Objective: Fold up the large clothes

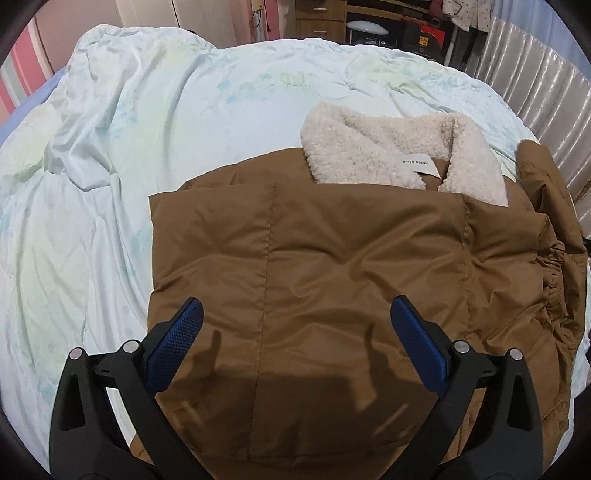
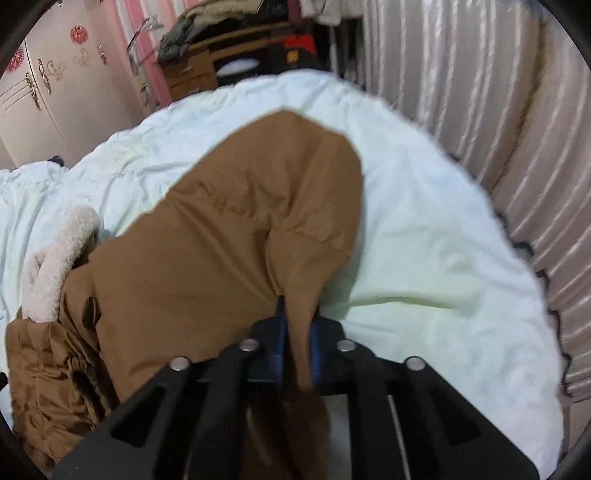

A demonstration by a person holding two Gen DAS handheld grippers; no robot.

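Nearest in the left wrist view, the left gripper [image 1: 295, 325] hangs with its 2 blue-padded fingers [image 1: 181, 332] spread wide above the near part of the brown puffer jacket [image 1: 314, 258], pinching nothing. In the right wrist view the right gripper [image 2: 297, 347] has its fingers [image 2: 279, 343] drawn narrow and clamped on a pinch of the jacket's brown fabric [image 2: 299, 332], which rises between the pads; this view is blurred.

The jacket lies on the bed, spread over a pale blue-green quilt [image 1: 147, 147]. Its left half is folded flat across the body, and the cream fleece collar [image 1: 388, 155] with a small white label [image 1: 419, 164] sits at the far end. A gathered elastic cuff [image 1: 554, 291] bunches at the jacket's right edge. In the right wrist view 1 sleeve [image 2: 288, 177] stretches away over the quilt toward the far right.

The quilt is rumpled in ridges at the far left. A shiny pleated curtain [image 2: 461, 110] runs along the bed's right side. Beyond the bed stand a wooden drawer unit [image 1: 317, 18] and shelves with clutter, pink walls, and a cream wardrobe [image 2: 55, 92] with ornate handles and red decals at far left.
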